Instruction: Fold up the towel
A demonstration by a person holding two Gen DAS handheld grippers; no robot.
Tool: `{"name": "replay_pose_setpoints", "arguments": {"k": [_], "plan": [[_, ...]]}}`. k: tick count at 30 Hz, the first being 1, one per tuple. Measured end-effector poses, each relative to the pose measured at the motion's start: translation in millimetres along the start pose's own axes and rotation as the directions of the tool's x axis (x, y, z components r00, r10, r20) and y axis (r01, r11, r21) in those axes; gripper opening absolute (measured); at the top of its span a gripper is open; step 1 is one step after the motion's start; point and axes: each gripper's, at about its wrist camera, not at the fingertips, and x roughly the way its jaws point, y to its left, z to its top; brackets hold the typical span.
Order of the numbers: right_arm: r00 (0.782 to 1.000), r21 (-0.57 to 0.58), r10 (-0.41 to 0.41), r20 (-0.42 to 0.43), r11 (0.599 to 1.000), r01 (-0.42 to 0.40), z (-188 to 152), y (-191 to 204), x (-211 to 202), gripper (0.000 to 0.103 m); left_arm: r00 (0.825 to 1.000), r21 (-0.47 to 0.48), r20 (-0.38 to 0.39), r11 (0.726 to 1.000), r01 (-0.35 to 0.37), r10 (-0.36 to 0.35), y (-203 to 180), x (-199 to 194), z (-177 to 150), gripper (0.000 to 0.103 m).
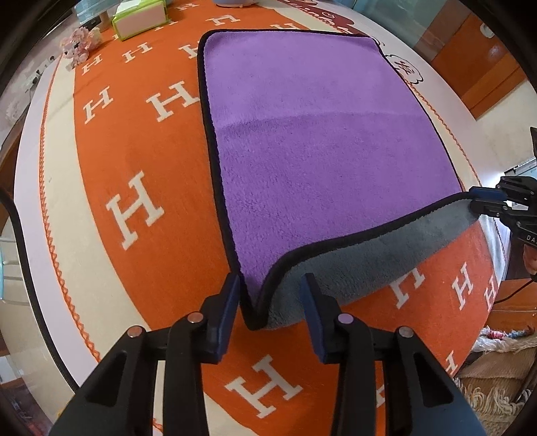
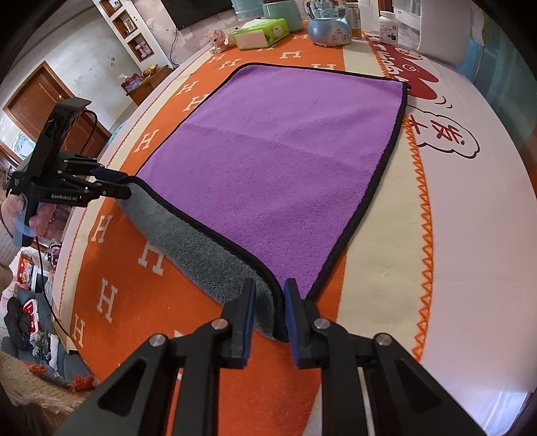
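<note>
A purple towel (image 1: 319,134) with a grey underside and black edging lies spread on an orange tablecloth with white H letters (image 1: 141,167). Its near edge is lifted and curls so the grey side shows. My left gripper (image 1: 270,295) has its fingers apart around the towel's near left corner. My right gripper (image 2: 270,302) stands around the near right corner, fingers close to the fold, and shows at the right edge of the left wrist view (image 1: 486,203). The left gripper shows in the right wrist view (image 2: 110,182) at the lifted corner. The towel (image 2: 285,151) fills the middle of that view.
At the far end of the table stand a green tissue box (image 2: 261,32), a blue round jar (image 2: 330,30), a white bottle (image 2: 389,28) and a pink figure (image 2: 218,38). A white mat with red print (image 2: 470,167) lies right of the towel.
</note>
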Motion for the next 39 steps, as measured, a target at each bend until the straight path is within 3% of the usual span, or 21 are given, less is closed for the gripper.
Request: {"name": "replay_pose_setpoints", "arguments": {"k": [7, 11, 23, 32, 39], "plan": [[1.000, 0.006, -0.004, -0.009, 1.000, 0.004, -3, -3, 2, 0.014, 1.000, 0.011, -0.031, 1.000, 0.004, -0.003, 4, 12, 12, 0.033], [1.000, 0.005, 0.001, -0.008, 1.000, -0.001, -3, -2, 0, 0.010, 0.999, 0.018, -0.037, 1.000, 0.023, -0.022, 5, 10, 11, 0.015], [1.000, 0.001, 0.004, 0.004, 1.000, -0.004, -3, -1, -1, 0.005, 0.998, 0.054, -0.060, 0.999, -0.004, 0.007, -9, 10, 9, 0.010], [0.999, -0.009, -0.041, 0.035, 0.999, 0.042, -3, 4, -12, 0.004, 0.989, 0.083, -0.012, 0.986, -0.145, 0.146, -35, -6, 7, 0.006], [0.988, 0.029, -0.101, 0.116, 0.995, 0.098, 15, 2, -33, 0.004, 0.950, 0.083, 0.064, 0.947, -0.311, 0.307, -50, -26, 24, 0.006]]}}
